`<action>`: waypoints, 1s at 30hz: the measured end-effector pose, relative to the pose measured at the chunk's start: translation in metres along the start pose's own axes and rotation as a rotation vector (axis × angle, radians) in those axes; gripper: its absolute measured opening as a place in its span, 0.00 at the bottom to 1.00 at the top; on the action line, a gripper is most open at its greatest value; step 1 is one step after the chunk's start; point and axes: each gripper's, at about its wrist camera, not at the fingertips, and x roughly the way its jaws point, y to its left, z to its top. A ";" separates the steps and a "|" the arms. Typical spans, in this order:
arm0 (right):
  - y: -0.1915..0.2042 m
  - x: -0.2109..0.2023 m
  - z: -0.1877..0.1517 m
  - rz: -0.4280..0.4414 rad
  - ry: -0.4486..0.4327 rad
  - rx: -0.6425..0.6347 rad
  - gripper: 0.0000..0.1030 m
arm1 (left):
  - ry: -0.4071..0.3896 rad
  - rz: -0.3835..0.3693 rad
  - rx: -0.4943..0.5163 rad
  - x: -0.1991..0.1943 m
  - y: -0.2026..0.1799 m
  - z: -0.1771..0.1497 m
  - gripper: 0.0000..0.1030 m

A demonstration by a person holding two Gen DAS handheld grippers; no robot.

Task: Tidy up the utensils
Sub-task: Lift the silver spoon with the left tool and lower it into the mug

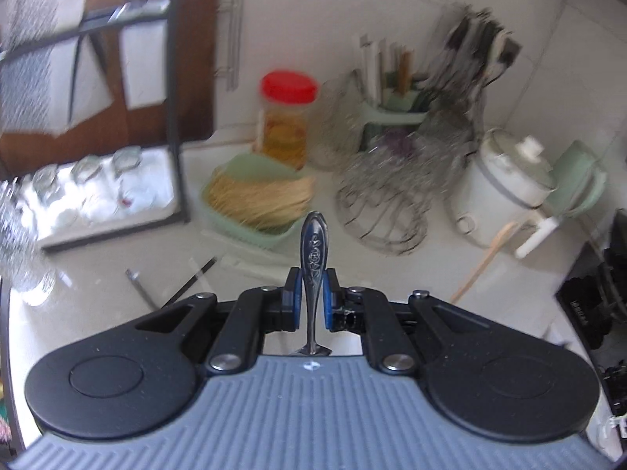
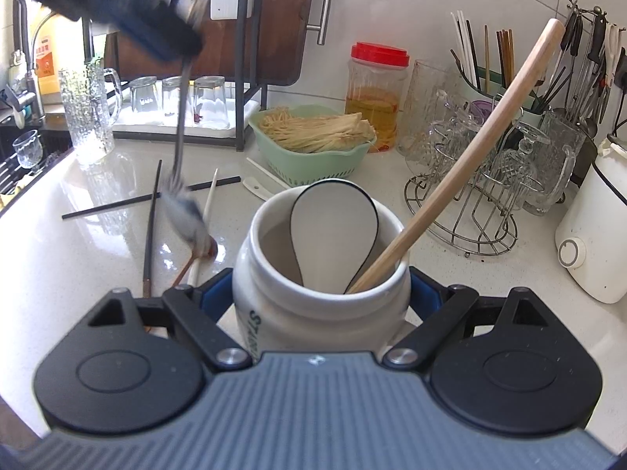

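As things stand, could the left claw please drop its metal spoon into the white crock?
Probably yes. The left claw grips the metal spoon above the counter, beside the white crock. The crock's mouth is partly free beside the white ladle and wooden handle.

Counted around the one white ceramic jar [image 2: 321,293]: inside it stand two utensils, one white ladle [image 2: 333,231] and one wooden-handled utensil [image 2: 462,164]. Left of the jar, one metal spoon [image 2: 182,196] hangs above the counter, where two black chopsticks [image 2: 151,215] and one white chopstick [image 2: 207,211] lie. Behind the jar lies one white spoon [image 2: 256,188] and sit one green basket [image 2: 309,156] and one red-lidded plastic jar [image 2: 376,94]. Far left behind, three upturned glasses [image 2: 176,98] stand on one tray [image 2: 176,127].
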 end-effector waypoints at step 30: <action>0.000 0.000 -0.001 0.000 -0.013 -0.005 0.90 | 0.146 -0.093 0.143 0.045 -0.057 -0.019 0.12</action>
